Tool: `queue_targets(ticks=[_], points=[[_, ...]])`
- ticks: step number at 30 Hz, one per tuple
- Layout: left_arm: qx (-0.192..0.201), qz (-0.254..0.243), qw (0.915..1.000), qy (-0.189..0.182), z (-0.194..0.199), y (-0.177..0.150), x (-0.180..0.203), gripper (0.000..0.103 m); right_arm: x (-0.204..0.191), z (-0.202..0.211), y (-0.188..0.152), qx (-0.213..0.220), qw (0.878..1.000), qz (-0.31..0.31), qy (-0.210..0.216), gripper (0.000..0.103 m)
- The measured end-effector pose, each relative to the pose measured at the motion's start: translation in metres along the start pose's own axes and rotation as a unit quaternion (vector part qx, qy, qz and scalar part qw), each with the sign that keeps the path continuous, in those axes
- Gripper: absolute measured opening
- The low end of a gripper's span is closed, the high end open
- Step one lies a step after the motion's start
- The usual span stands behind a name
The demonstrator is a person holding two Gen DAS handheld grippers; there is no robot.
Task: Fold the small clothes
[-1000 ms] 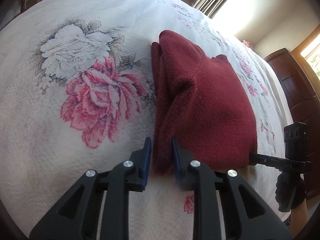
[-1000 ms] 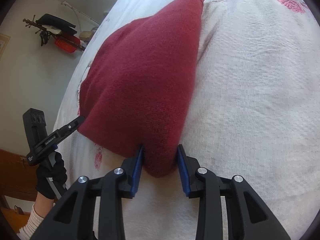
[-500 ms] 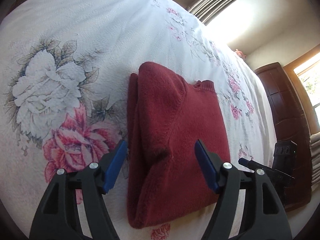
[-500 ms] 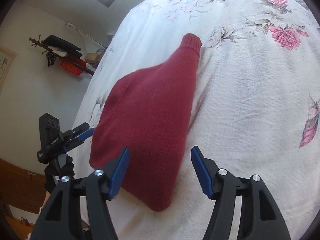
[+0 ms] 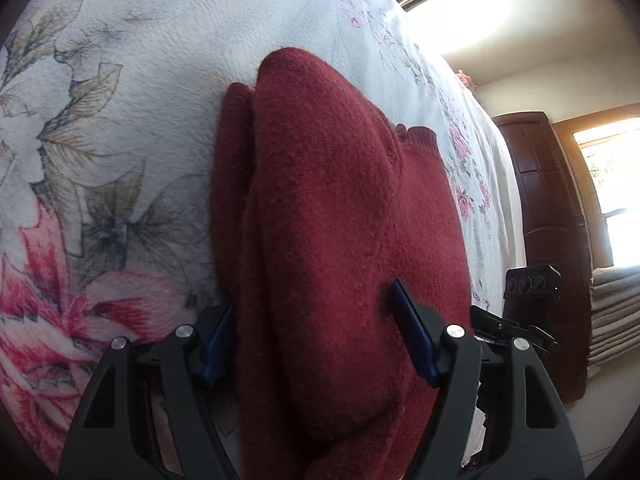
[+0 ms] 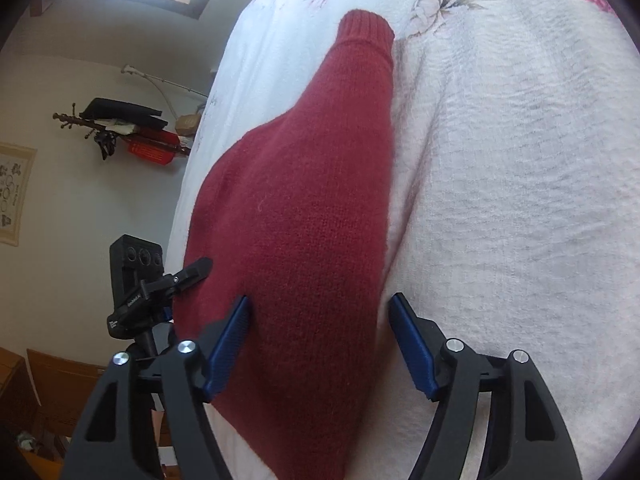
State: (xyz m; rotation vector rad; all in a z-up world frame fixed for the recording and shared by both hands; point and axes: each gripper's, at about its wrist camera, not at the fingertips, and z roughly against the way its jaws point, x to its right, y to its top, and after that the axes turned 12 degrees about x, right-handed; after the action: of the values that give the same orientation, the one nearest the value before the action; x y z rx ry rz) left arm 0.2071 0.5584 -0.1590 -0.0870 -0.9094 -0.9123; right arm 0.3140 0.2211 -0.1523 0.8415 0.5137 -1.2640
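Looking through the two wrist cameras, I see the dark red sweater lying folded on the bed cover, which is white with big pink and grey flowers. I take the sweater as my landmark. My left gripper is low at the near end of the sweater, and its blue fingers are spread wide, one on each side of the folded layers; the left finger is partly hidden behind the wool, so I cannot tell if it touches. Nothing is pinched between them. In the right wrist view the sweater stretches away from me, and its ribbed cuff is at the far end, resting on the cover. My right gripper is also at the near end, with fingers wide apart: one lies over the wool, the other is just beside the right edge of the sweater, above the bare cover. Left of the sweater in this view I see the other gripper near the corner of the garment. Behind the sweater, on the wall, there is a rack with dark and red things. Right of the sweater in the left view stands a dark wooden cabinet.
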Motion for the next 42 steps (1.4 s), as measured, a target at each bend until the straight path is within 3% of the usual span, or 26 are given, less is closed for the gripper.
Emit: queue_targets(ticks=[4,6,8,13,28,36,42], points=[[-0.003,-0.001,1.0000,0.009,-0.016,0.002,0.007,0.071,-0.002,-0.015,-0.001,-0.008,1.000,0.000,0.002,0.075],[-0.001,-0.006,0.9999,0.011,-0.017,0.000,0.009,0.062,-0.007,-0.020,0.000,-0.011,1.000,-0.001,0.004,0.068],[0.003,0.001,1.0000,0.003,-0.016,-0.002,0.008,0.046,-0.010,-0.018,0.000,-0.007,1.000,0.006,0.002,0.059],[0.025,0.002,0.9996,-0.013,-0.008,-0.008,0.016,0.033,-0.017,0.006,-0.002,0.016,1.000,0.012,0.020,0.040],[0.047,-0.033,0.9911,-0.120,0.049,-0.094,0.125,0.032,-0.051,0.154,-0.047,0.043,0.994,0.086,0.056,0.039],[0.034,-0.073,0.9894,-0.121,0.068,-0.180,0.175,0.033,-0.041,0.231,-0.099,0.041,0.993,0.095,0.051,0.039],[0.009,-0.072,0.9921,-0.103,0.057,-0.244,0.176,0.033,-0.011,0.250,-0.139,0.025,0.996,0.079,0.034,0.039]])
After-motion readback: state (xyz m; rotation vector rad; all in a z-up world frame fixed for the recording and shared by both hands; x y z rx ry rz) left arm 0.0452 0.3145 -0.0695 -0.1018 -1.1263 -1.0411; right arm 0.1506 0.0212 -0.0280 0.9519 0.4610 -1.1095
